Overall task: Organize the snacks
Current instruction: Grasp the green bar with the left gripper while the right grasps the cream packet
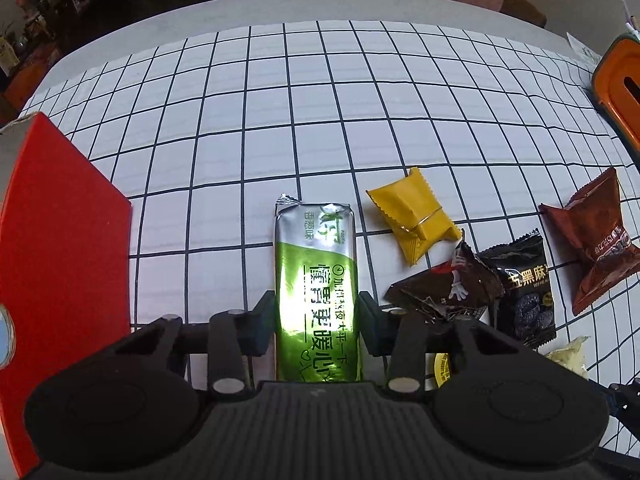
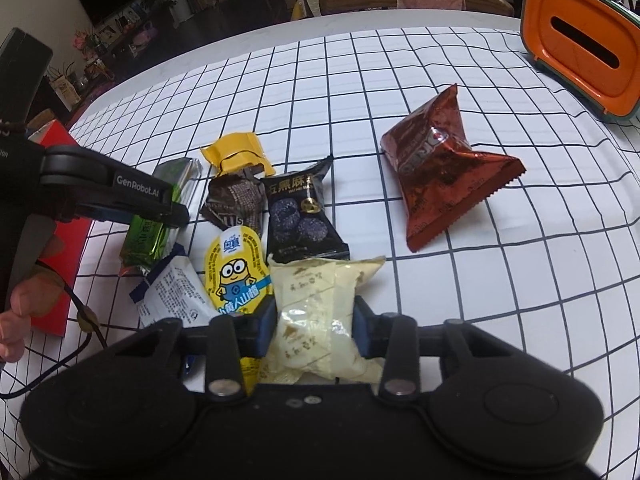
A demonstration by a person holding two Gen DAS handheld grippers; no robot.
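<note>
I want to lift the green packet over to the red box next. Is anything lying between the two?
Nothing visible does. In the left wrist view the left gripper is shut on the green packet, and only bare checked tablecloth lies between it and the red box. The other snacks lie on its far side.

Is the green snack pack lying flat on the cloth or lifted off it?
Cannot tell for sure. The green snack pack sits between the left tongs, pads against its sides, low over the checked cloth.

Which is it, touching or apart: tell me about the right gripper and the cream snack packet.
Touching. In the right wrist view the right gripper has its two pads pressed against both sides of the cream snack packet, pinching it.
</note>
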